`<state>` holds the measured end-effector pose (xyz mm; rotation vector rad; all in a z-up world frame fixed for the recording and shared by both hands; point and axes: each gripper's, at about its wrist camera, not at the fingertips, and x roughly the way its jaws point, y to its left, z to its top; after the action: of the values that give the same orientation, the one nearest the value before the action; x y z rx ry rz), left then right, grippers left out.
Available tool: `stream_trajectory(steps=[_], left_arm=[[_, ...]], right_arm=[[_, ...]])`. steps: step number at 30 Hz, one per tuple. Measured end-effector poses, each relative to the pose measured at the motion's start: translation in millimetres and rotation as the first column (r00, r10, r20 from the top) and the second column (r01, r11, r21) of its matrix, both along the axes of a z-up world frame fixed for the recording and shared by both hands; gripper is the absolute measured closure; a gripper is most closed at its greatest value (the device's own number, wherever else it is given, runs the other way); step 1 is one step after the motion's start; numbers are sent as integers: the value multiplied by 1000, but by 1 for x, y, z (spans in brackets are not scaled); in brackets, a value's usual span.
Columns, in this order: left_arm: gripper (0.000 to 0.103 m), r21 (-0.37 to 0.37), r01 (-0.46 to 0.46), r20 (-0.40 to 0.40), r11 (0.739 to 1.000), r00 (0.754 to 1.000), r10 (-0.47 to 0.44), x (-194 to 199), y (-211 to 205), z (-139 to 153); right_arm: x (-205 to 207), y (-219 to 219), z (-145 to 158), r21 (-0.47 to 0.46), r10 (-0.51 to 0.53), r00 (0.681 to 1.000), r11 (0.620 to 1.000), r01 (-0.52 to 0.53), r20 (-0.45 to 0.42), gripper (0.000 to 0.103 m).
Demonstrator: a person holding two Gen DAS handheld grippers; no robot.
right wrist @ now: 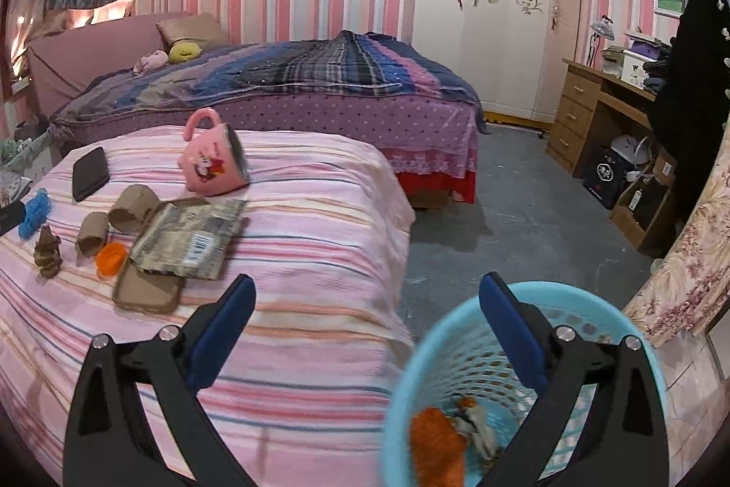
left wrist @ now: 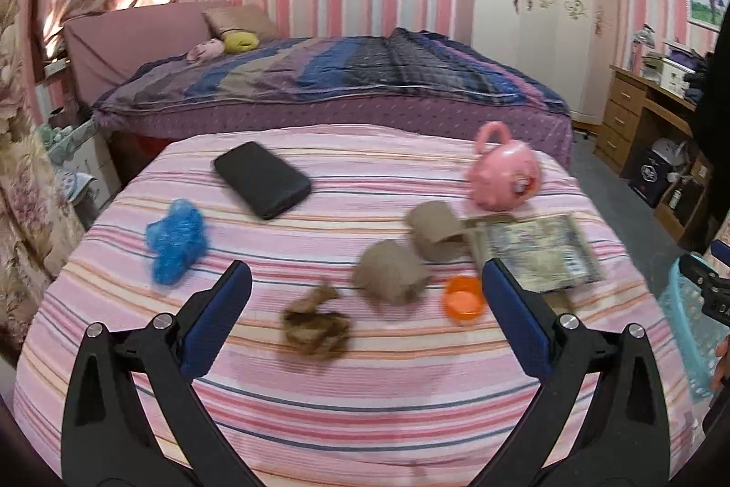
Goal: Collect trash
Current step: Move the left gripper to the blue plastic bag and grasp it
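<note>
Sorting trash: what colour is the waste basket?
Light blue basket; clearest in the right wrist view.

text: none legible | wrapper [right wrist: 191, 240]: barcode only, digits too blurred

Home bedroom (bed [left wrist: 328, 76], wardrobe [right wrist: 492, 21])

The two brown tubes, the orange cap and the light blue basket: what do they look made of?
The two brown tubes look like matte cardboard: dull tan, hollow ends, slightly crushed. The orange cap seems to be smooth plastic, with a bright, even colour and a moulded rim. The light blue basket looks like moulded plastic, its wall pierced with a regular grid of holes.
</note>
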<state>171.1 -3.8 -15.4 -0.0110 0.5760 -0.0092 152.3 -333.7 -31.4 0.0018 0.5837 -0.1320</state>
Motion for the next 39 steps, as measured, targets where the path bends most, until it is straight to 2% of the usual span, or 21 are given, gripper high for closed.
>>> stream_trajectory(steps=[4, 12, 17, 19, 23, 27, 31, 35, 39], left_arm=[[6, 5, -35, -2, 999, 999, 35, 3, 26, -6], [6, 77, -47, -14, 996, 999, 48, 8, 50, -18], [6, 38, -53, -23, 998, 998, 54, 13, 65, -19], [6, 0, -50, -40, 999, 998, 50, 17, 72, -19], [6, -25, -46, -65, 999, 997, 44, 26, 84, -19], [6, -48, -88, -84, 995, 993, 84, 39, 105, -21], [6, -51, -152, -89, 987, 985, 147, 51, 127, -25], [6, -11, -204, -120, 979, 972, 201, 66, 143, -37], [6, -9, -240, -158, 971, 959, 236, 83, 156, -49]], right_arm=[[11, 19, -6, 37, 10, 1000, 999, -10, -2, 7], [39, 53, -18, 48, 37, 997, 998, -34, -64, 7], [54, 64, -23, 33, 33, 995, 999, -30, -99, 7], [60, 66, -24, 45, 28, 993, 999, -23, -112, 7], [71, 66, -28, 68, 30, 991, 997, -21, -131, 7], [86, 69, -33, 56, 36, 987, 998, -28, -156, 7], [93, 66, -27, 70, 41, 991, 997, -32, -131, 7], [94, 68, -23, -12, -11, 994, 1000, 9, -107, 7], [97, 63, -26, 0, 3, 992, 1000, -4, -124, 7]])
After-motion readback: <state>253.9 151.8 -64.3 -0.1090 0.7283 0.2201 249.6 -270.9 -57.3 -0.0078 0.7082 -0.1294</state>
